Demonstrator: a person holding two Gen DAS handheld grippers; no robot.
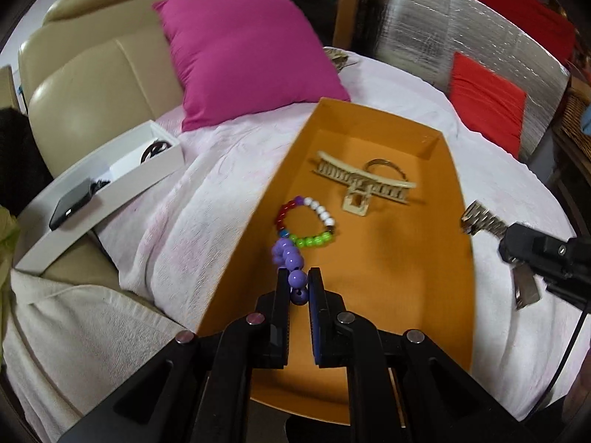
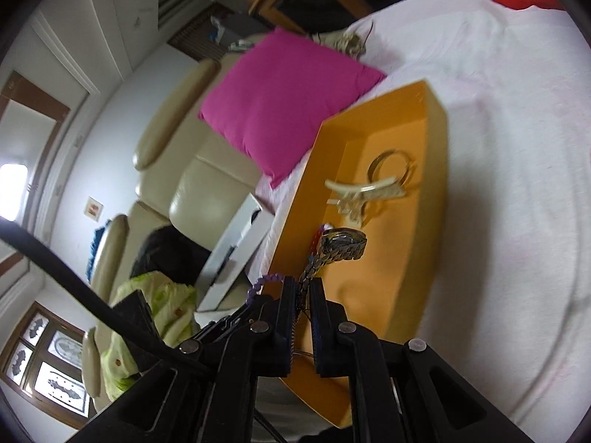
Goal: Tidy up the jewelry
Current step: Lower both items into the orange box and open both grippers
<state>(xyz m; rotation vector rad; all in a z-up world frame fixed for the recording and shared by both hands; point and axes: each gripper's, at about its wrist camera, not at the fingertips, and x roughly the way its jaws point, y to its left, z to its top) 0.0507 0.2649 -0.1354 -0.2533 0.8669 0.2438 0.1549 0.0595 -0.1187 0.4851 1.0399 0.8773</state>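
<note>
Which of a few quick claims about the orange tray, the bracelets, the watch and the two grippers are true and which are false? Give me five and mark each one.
1. The left gripper is shut on the purple bead bracelet. True.
2. The right gripper is empty. False: its fingers are shut on the band of the metal watch.
3. The cream hair claw lies inside the orange tray. True.
4. The multicolored bead bracelet lies on the white bedcover outside the tray. False: it lies on the tray floor, near the left wall.
5. The pink pillow sits in the white box. False: it rests on the bedcover against the beige chair.
</note>
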